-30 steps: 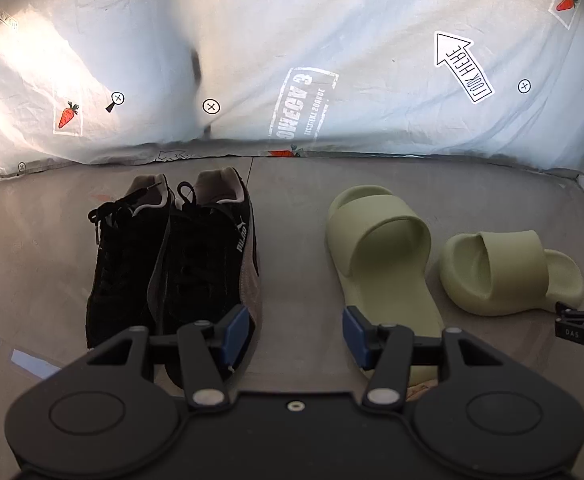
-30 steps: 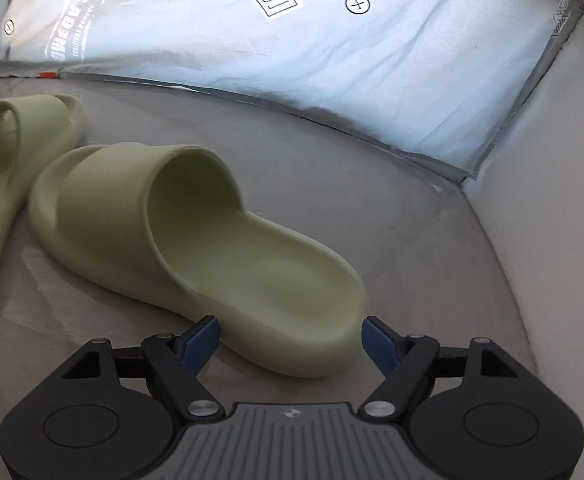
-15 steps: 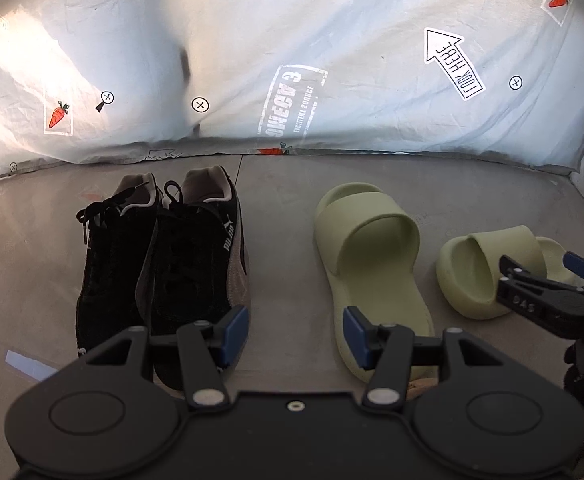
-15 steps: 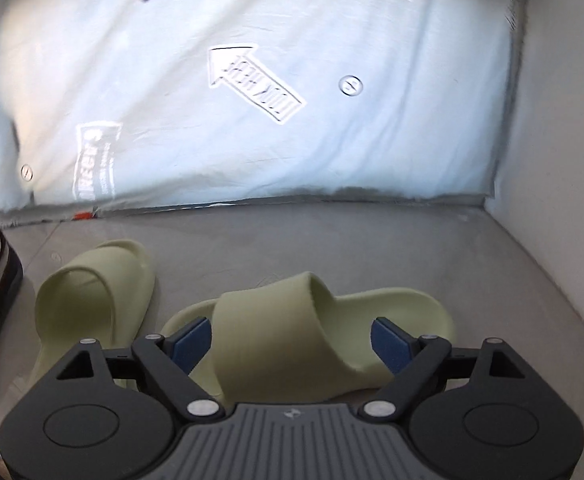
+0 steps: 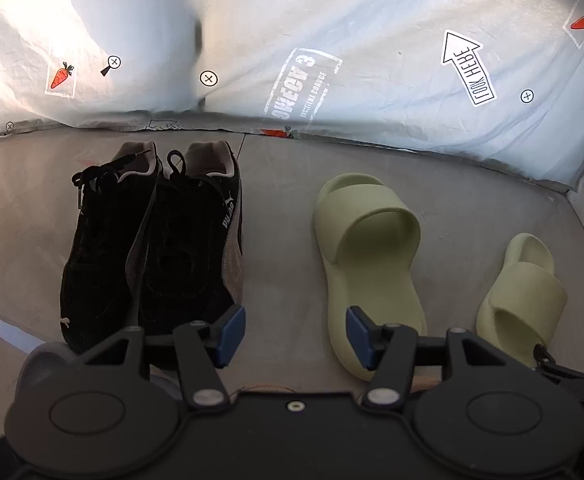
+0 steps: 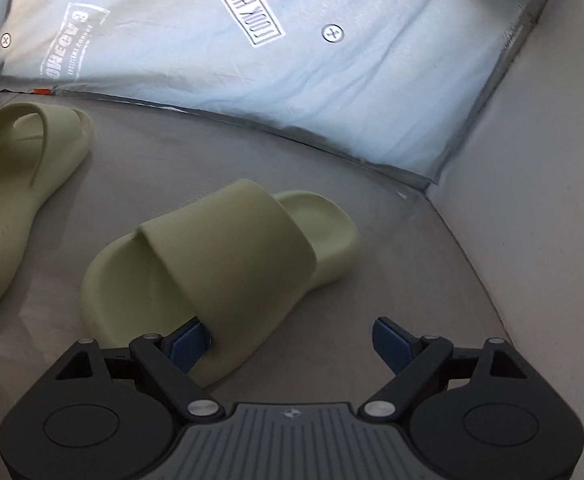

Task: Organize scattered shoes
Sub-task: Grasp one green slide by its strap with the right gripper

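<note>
facing the printed sheet [image 5: 372, 40] along the far edge, your left claw [image 5: 296, 334] hovers over bare grey floor [image 5: 283, 240] with its blue pads partly apart and nothing between them. left of it, the pair of black sneakers [image 5: 151, 248] lies side by side, touching, heels toward the sheet and toes toward you. right of it, the first green slide [image 5: 368, 264] lies lengthwise, its strap end toward the sheet and its near end just beside the claw's right pad. the second green slide [image 5: 524, 292] lies further right, apart from the first and near the pale side wall [image 6: 532, 200], angled a little off the first one's line.

your right claw [image 6: 292, 342] stands wide at the second green slide [image 6: 227, 264]. its jaws are opening. the left pad [image 6: 185, 342] sits right at the slide's near strap edge, whether touching you cannot tell; the right pad [image 6: 390, 338] stands clear over the floor, so the slide is not gripped. the slide rests flat on its sole, and only its near corner lies between the pads. in the left wrist view this claw's fingertips show at the lower right edge, just beside that slide. the first green slide [image 6: 15, 184] lies at the left of the right wrist view.
</note>
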Demonstrator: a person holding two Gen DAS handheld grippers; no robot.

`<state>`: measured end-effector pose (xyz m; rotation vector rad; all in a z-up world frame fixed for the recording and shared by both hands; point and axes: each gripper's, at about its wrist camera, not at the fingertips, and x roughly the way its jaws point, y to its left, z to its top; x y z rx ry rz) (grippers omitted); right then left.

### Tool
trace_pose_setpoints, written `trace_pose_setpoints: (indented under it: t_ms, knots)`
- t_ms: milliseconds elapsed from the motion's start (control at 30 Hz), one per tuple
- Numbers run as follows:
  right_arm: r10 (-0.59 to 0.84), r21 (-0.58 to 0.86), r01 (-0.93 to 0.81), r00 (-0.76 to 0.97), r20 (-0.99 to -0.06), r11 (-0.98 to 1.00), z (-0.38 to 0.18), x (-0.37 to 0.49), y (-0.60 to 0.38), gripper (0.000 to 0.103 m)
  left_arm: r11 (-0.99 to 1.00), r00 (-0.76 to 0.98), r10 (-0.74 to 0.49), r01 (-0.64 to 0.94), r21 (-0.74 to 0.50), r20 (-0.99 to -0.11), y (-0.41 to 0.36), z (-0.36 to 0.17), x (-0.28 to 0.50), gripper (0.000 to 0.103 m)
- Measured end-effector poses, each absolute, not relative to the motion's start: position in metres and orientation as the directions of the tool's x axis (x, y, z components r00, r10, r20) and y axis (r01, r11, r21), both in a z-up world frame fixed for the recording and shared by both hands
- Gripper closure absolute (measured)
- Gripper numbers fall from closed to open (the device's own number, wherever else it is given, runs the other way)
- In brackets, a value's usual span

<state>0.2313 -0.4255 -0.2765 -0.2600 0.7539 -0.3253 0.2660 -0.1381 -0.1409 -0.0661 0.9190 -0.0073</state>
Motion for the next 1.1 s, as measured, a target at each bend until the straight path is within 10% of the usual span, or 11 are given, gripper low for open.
trace_pose_setpoints:
  t_ms: [733, 1100]
  knots:
    - [-0.133, 0.064, 0.263, 0.665, -0.735, 0.963, -0.278, 0.284, -0.45, 0.004, 0.997, 0.606, -0.058, -0.002, -0.074, -0.794, -0.144, -0.14, 0.263, 0.046]
    - [0.094, 0.063, -0.07, 0.703, -0.705, 0.996, -0.288, 0.341, -0.416, 0.006, 0.994, 0.599, -0.056, -0.041, -0.101, -0.799, -0.132, -0.143, 0.27, 0.046]
